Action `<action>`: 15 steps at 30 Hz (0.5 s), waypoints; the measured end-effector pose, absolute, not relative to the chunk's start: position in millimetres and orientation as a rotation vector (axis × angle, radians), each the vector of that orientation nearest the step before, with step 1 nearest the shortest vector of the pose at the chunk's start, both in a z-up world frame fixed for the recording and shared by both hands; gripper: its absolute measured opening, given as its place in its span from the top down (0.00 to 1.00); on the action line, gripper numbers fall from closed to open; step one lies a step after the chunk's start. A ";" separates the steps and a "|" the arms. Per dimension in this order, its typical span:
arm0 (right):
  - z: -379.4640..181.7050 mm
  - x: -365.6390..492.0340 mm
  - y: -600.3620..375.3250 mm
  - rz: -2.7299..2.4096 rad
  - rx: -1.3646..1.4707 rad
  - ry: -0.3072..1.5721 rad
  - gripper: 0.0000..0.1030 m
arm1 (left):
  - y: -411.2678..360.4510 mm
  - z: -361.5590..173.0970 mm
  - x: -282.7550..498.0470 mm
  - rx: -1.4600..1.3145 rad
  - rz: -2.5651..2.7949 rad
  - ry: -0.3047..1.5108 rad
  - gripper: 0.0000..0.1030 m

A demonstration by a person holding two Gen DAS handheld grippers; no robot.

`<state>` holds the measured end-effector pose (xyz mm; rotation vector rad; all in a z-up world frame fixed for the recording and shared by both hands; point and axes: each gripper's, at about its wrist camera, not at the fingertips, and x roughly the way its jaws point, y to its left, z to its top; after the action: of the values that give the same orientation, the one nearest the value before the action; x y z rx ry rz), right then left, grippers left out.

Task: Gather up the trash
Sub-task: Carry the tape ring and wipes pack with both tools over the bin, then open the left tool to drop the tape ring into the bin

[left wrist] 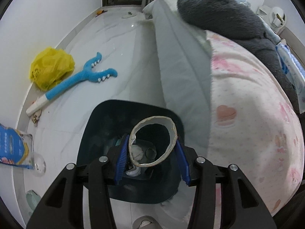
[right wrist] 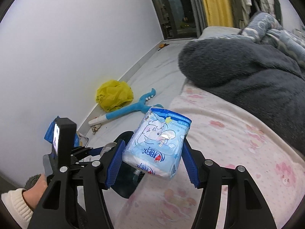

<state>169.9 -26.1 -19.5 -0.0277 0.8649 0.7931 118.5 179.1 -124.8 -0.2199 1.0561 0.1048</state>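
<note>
In the left wrist view my left gripper point(left wrist: 151, 145) is shut on a squashed cardboard tube ring point(left wrist: 172, 129) and holds it over the open dark bin point(left wrist: 99, 118), which has crumpled trash inside. In the right wrist view my right gripper point(right wrist: 152, 148) is shut on a light blue tissue pack point(right wrist: 158, 141) and holds it in the air beside the bed, above the bin's edge point(right wrist: 125, 192). The left gripper's body point(right wrist: 64, 145) shows at the left of that view.
A yellow plastic bag point(left wrist: 51, 67) and a blue plush claw toy point(left wrist: 80, 78) lie on the floor by the wall. A blue snack packet point(left wrist: 13, 147) lies at the left. The bed with a pink blanket point(left wrist: 253, 118) and a dark grey blanket point(left wrist: 225, 17) fills the right.
</note>
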 end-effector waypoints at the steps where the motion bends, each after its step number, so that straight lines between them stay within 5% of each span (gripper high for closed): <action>1: -20.1 168.8 -23.2 0.797 -0.033 0.866 0.41 | 181.9 -127.8 117.8 -0.225 0.106 1.064 0.51; 15: -35.8 159.4 37.9 0.864 -0.117 0.898 0.41 | 221.1 -168.3 110.3 -0.314 0.143 1.219 0.51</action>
<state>159.4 37.9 -35.8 -0.1171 0.8975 0.8645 110.3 221.1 -168.3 -0.3138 1.2194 0.1428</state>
